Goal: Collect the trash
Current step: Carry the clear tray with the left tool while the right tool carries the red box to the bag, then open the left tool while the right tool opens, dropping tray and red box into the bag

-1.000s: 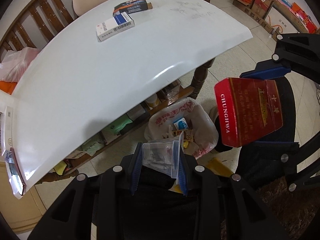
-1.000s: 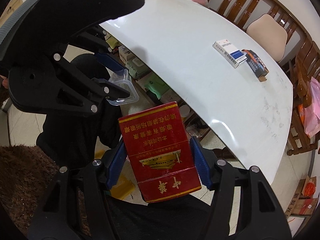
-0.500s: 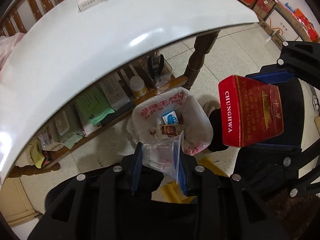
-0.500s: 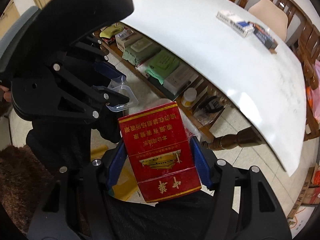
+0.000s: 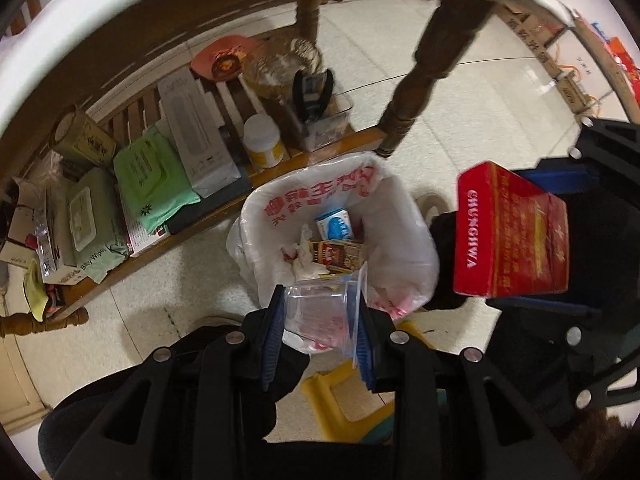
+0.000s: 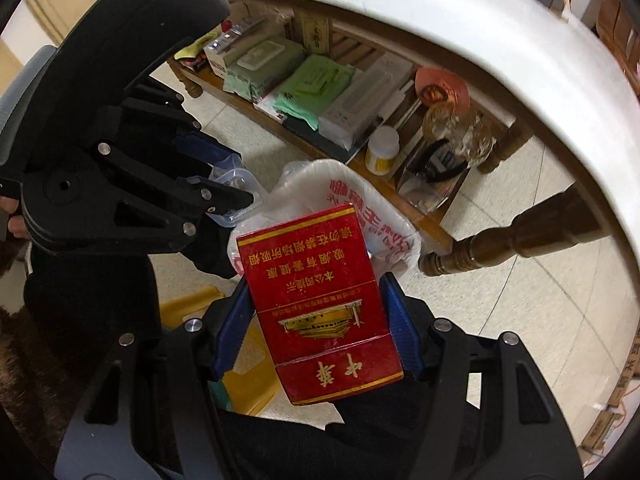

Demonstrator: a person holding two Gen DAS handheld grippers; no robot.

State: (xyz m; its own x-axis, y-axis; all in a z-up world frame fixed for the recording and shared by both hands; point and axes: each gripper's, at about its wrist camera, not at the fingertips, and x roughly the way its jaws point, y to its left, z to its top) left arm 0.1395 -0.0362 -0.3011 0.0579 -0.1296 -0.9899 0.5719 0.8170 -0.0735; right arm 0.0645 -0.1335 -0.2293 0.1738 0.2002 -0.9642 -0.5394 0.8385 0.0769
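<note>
Left wrist view: left hand-held gripper (image 5: 320, 320) pinches a clear plastic bag (image 5: 320, 312) above the lined trash bin (image 5: 404, 240) on the floor; right hand-held gripper (image 6: 320, 320) clamps a red cigarette box (image 6: 320, 304) just beside it

Each tool is matte black plastic with triangular cut-outs and round silver screw heads. Ribbed blue pads line the left tool (image 5: 320, 322) and right tool (image 6: 316, 320). The person wears dark clothing.

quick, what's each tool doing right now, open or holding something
Left tool: shut on the clear bag, above the bin.
Right tool: shut on the red pack.
</note>
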